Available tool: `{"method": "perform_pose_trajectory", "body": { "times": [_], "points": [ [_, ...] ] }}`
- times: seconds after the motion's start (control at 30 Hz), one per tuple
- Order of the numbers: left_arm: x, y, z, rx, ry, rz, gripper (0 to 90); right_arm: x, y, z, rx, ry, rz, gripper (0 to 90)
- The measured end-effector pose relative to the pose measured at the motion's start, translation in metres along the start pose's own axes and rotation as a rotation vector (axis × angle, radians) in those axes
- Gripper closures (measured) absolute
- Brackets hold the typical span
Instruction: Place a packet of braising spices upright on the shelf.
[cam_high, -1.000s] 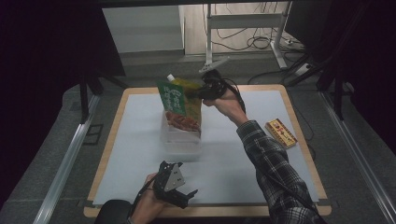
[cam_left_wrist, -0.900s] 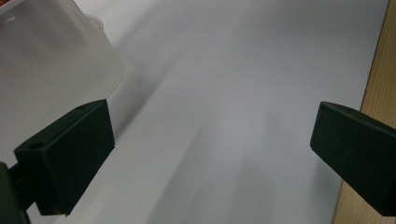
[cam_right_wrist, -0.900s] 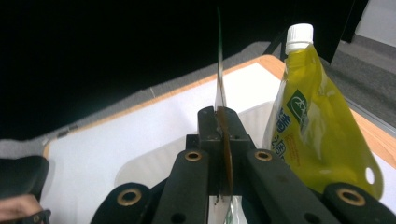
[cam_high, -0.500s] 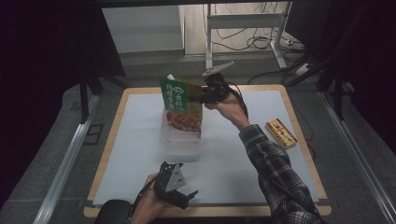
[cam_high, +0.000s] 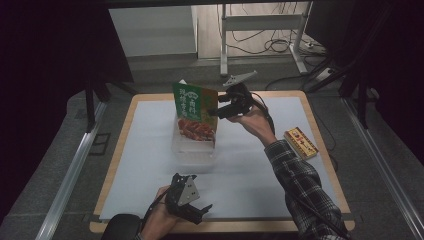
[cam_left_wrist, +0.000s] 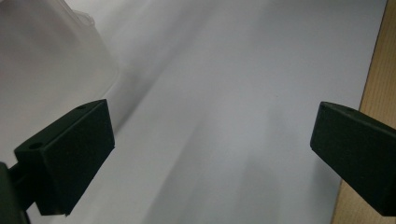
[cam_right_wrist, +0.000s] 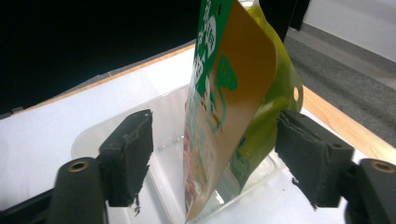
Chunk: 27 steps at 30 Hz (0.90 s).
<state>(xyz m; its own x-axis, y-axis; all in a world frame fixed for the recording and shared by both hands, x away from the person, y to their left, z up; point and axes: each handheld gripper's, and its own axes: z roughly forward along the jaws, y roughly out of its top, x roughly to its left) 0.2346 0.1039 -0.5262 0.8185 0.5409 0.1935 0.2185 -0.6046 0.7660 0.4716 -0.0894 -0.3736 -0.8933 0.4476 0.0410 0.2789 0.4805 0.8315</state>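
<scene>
The right gripper (cam_high: 216, 111) is held up at the end of an outstretched right forearm in a plaid sleeve (cam_high: 300, 185), pointing away from the person and to the left. Its jaws have just been opening and now stand apart, the pads (cam_right_wrist: 128, 154) pressing on nothing. The left gripper (cam_high: 202, 210) rests low and close to the body in the left hand (cam_high: 162, 220), jaws spread wide with nothing between them.

pouch (cam_right_wrist: 224, 107): glossy printed foil, catching light | container (cam_right_wrist: 140, 126): clear smooth plastic | table (cam_high: 125, 130): pale wood rim showing | mat (cam_high: 260, 165): matt white | pads (cam_right_wrist: 128, 154): rough black foam, fraying
</scene>
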Motion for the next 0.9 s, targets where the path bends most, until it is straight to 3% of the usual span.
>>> {"method": "perform_pose_trajectory", "body": {
  "times": [0.5,0.9],
  "points": [
    [0.0,0.0,0.001,0.002,0.002,-0.003,0.0,-0.001,-0.026,-0.012,0.0,-0.011,0.008,9.8],
    [0.0,0.0,0.001,0.0,0.001,-0.001,0.0,-0.005,-0.052,-0.028,0.028,-0.06,0.031,7.8]
  ]
}}
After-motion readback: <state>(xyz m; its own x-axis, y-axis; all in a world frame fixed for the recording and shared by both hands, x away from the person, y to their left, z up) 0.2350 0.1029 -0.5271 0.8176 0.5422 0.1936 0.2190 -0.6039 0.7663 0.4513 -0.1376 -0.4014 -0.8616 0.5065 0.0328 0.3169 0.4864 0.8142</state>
